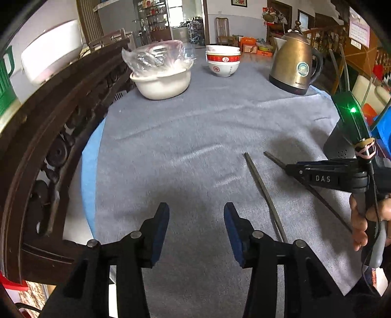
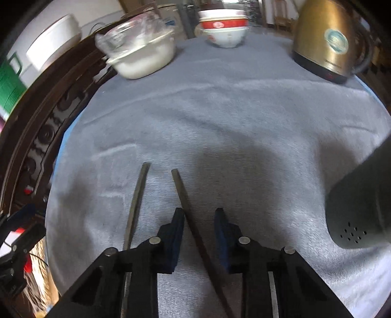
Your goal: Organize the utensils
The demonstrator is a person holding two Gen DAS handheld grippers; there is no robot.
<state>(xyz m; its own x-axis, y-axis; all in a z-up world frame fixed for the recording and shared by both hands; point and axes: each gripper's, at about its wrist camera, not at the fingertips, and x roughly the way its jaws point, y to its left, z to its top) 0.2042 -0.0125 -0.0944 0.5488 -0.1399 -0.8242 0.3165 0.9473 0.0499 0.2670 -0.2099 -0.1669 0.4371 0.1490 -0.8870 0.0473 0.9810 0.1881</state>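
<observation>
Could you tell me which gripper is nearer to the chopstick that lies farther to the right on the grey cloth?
Right. The right gripper is open, with the right-hand chopstick running between its fingers. The left gripper is open over bare cloth, left of both chopsticks.

A grey cloth (image 1: 195, 137) covers the counter, with a blue layer (image 1: 89, 171) showing at its left edge beside a dark carved wooden rail (image 1: 48, 137). Beyond stand white walls (image 1: 246, 22), a wooden chair (image 1: 222, 29), glass shelving (image 1: 152, 17) and a bright doorway (image 1: 185, 12). A wooden balustrade (image 1: 322, 34) runs along the right.
</observation>
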